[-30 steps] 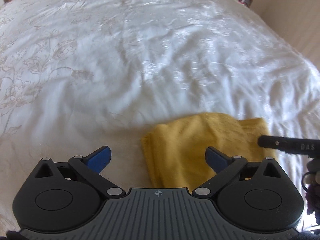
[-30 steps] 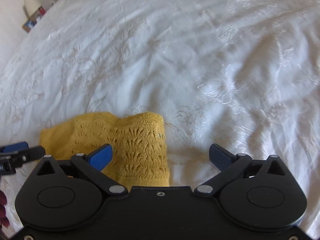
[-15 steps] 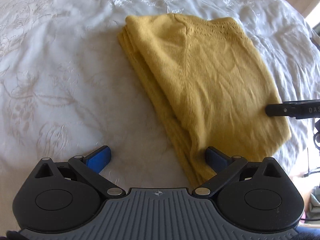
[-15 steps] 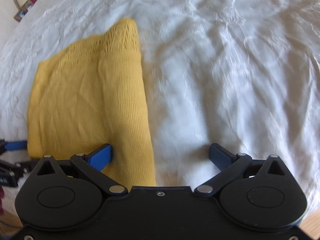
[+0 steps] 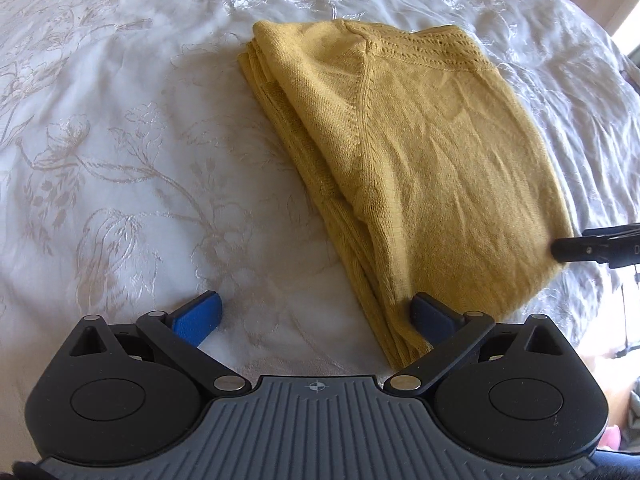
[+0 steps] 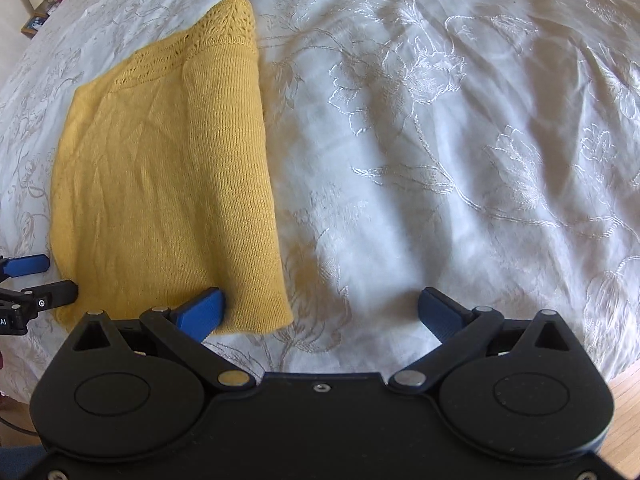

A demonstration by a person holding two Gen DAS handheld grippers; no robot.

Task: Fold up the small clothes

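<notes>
the white bedspread with pale embroidered flowers point(image 5: 120, 152) fills nearly all of both views, and wide bare stretches of it lie to the left of the garment in the left wrist view and to the right of it point(image 6: 460, 160) in the right wrist view. at the lower right corner of the right wrist view the cover's edge drops to a strip of light wooden floor point(image 6: 624, 400). far off at the upper left of that view a small bedside table with a cream lamp and a framed picture point(image 6: 40, 4) stands beyond the bed's edge.

the folded mustard-yellow knitted garment point(image 5: 420, 152) lies flat on the cover in a rough rectangle, its stacked layers showing along its left edge and its openwork lace band at the far end point(image 6: 224, 28).

the left gripper point(image 5: 316, 320) is held low at the garment's near left corner, tilted down at the bed, its blue-padded fingers point(image 5: 198, 318) spread wide, one over bare cover and the other touching the knit's edge, holding nothing. the right gripper point(image 6: 320, 314) sits at the near right corner in the same downward tilt, likewise wide and holding nothing, its left pad on the knit.

lettering on the grippers' black sides is too cut off to read.
</notes>
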